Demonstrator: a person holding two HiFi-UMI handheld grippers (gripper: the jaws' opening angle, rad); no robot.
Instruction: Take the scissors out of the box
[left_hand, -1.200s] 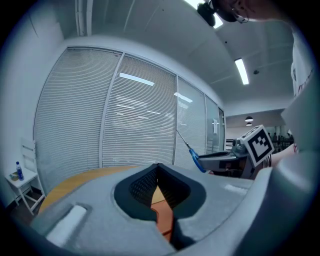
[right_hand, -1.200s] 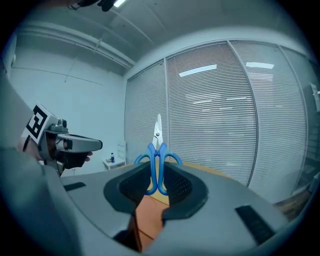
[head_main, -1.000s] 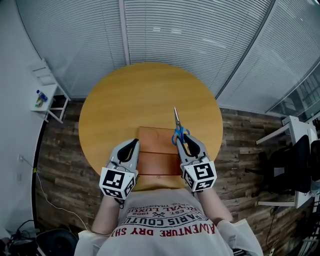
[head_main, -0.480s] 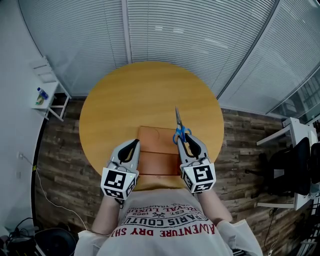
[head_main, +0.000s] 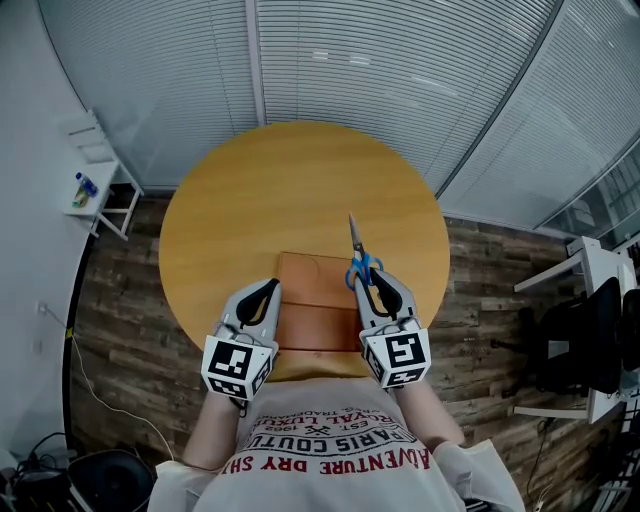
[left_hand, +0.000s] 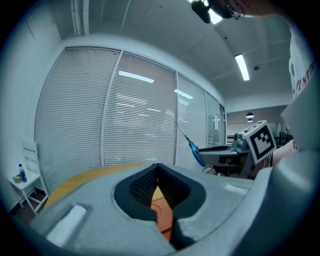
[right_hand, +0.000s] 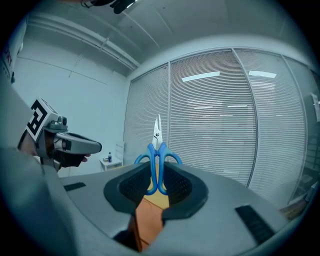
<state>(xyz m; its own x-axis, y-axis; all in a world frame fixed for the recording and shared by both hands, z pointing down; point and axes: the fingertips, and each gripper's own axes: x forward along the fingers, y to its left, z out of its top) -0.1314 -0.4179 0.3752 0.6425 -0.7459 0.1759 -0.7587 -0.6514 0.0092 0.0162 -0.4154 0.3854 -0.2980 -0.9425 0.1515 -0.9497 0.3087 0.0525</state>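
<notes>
Right gripper view | right gripper (right_hand: 159, 176) is pinching scissors (right_hand: 158, 149) | left gripper (left_hand: 157, 172) is sitting closed, empty | risk: weak pinch, scissors falling by table's (head_main: 250, 200) near edge.

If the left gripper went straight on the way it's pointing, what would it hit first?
Probably the bare table top just past the box's left edge, since the left gripper tilts slightly down. Nothing else stands in that line, though depth is unclear.

The right gripper (right_hand: 158, 180) clamps blue-handled scissors (right_hand: 156, 152) in its jaws, blades up.
</notes>
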